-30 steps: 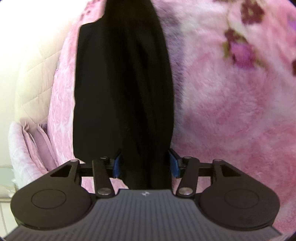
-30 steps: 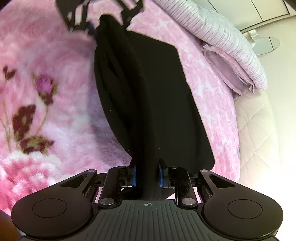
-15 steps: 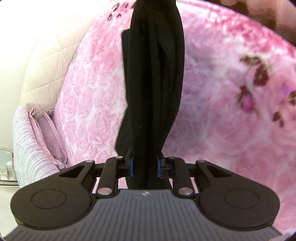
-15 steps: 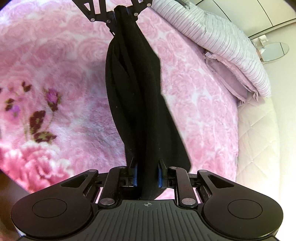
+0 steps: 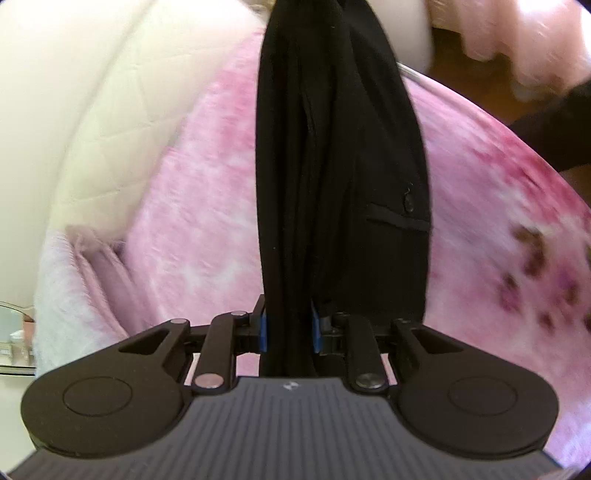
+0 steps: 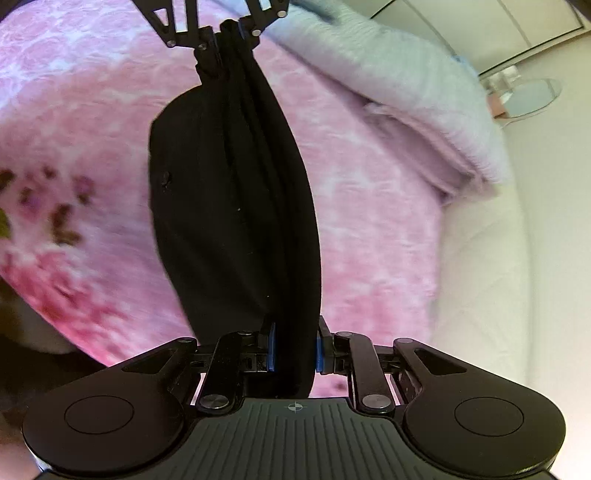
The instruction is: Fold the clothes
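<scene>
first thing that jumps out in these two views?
The black garment, bunched and stretched taut between the two grippers, off the bed. The left gripper and right gripper each clamp one end. Behind it lies the pink rose blanket, with a pale pillow at its edge.

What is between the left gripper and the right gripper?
The black garment spans the whole stretch, clamped at one end in the right gripper and at the other in the left gripper. The right wrist view shows it.

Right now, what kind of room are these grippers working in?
Most likely a bedroom. A pink floral blanket covers a bed, a striped pillow lies at one end, and a quilted cream headboard stands behind. Both grippers hold a black garment above it.
</scene>
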